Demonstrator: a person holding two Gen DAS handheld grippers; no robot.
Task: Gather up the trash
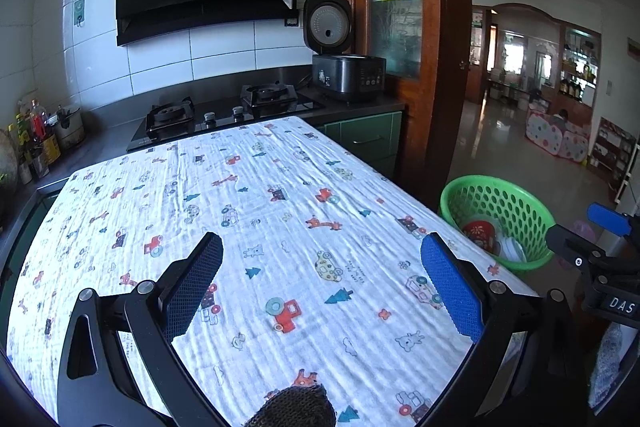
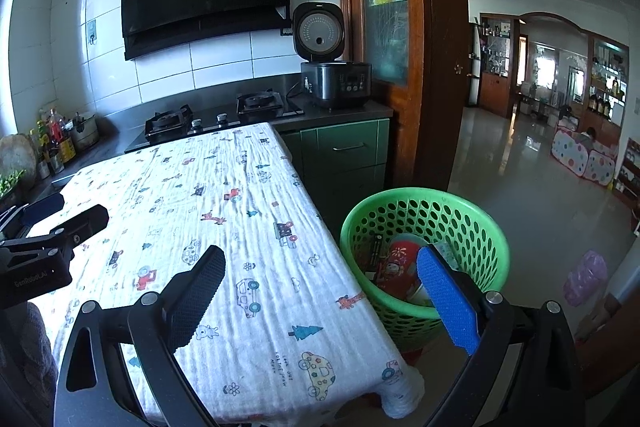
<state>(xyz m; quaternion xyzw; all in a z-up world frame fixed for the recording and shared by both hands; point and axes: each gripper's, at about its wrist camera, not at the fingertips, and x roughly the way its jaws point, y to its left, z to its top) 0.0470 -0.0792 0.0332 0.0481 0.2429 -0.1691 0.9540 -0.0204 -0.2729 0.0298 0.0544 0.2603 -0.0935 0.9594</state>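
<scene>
Apparently the collecting is all but finished: the trash (image 2: pixel 400 269) (a red printed cup or carton, some white pieces and a dark wrapper, as far as the holes allow a look) lies inside the green basket (image 2: pixel 472 215), which stands on the floor just beside the table's right edge. No loose litter shows on the cloth (image 1: pixel 280 211) in either view.

Both claws are released. The left gripper (image 1: pixel 320 279) hangs over the middle of the cloth with its fingers spread wide and nothing between them. The right gripper (image 2: pixel 320 287) is likewise spread and empty, its black finger over the cloth, its blue finger (image 2: pixel 446 297) in front of the basket's mouth.

To do this step well, I would judge the sensible thing is a check before stopping. Sweep both cameras along the near edge and the far corners of the cloth, since a dark rounded thing (image 1: pixel 296 409) at the bottom of the left view is too cropped to identify and may or may not be rubbish. If it is, approach low and level, because the thin cloth would bunch up under a dragging finger. Keep the right gripper clear of the basket rim so it does not tip.
</scene>
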